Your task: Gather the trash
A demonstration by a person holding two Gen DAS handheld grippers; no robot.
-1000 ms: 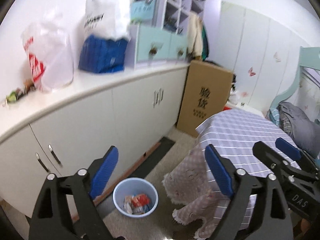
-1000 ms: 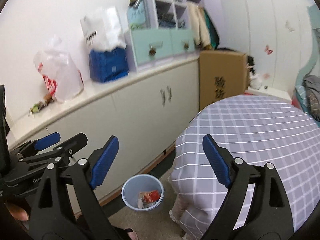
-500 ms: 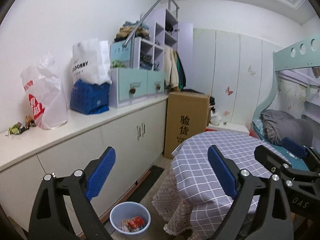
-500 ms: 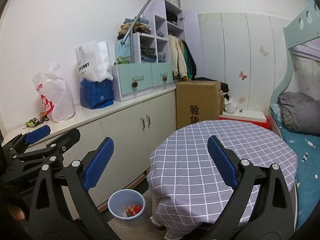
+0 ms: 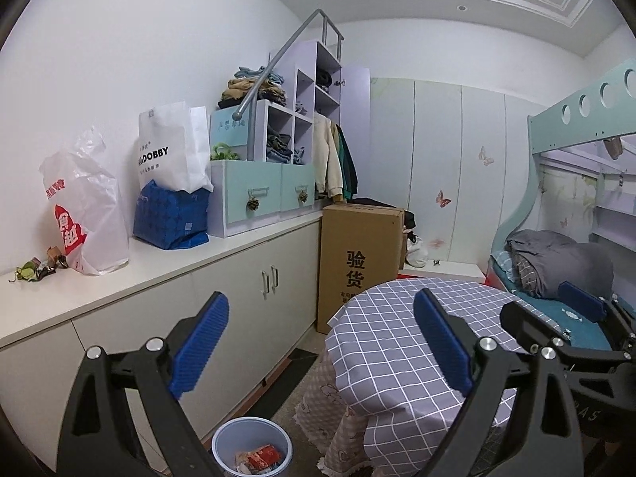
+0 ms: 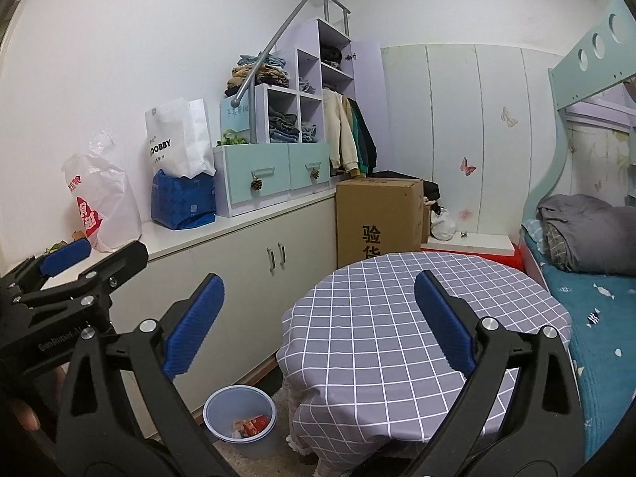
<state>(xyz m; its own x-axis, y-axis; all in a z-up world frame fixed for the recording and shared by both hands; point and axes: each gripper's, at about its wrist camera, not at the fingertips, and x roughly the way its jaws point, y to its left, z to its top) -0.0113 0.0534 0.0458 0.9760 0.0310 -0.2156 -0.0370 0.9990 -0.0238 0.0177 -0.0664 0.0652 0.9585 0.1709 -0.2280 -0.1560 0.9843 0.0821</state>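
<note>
Both the left gripper (image 5: 320, 334) and right gripper (image 6: 318, 318) wide and empty, wrappers (image 5: 258, 457) already in the near floor bin (image 5: 251, 429), scraps (image 5: 35, 268) left on far-left tabletop (image 5: 159, 266)

White paper bag (image 5: 173, 147) on the counter: "DOBBY" in black capitals; smaller line beneath too small to read. Cardboard box (image 5: 359, 266): large black characters "验货", small print below illegible. Plastic bag (image 5: 81, 214): red print, unreadable. Gripper arm (image 6: 47, 344): faint "GenRobot.AI".
</note>
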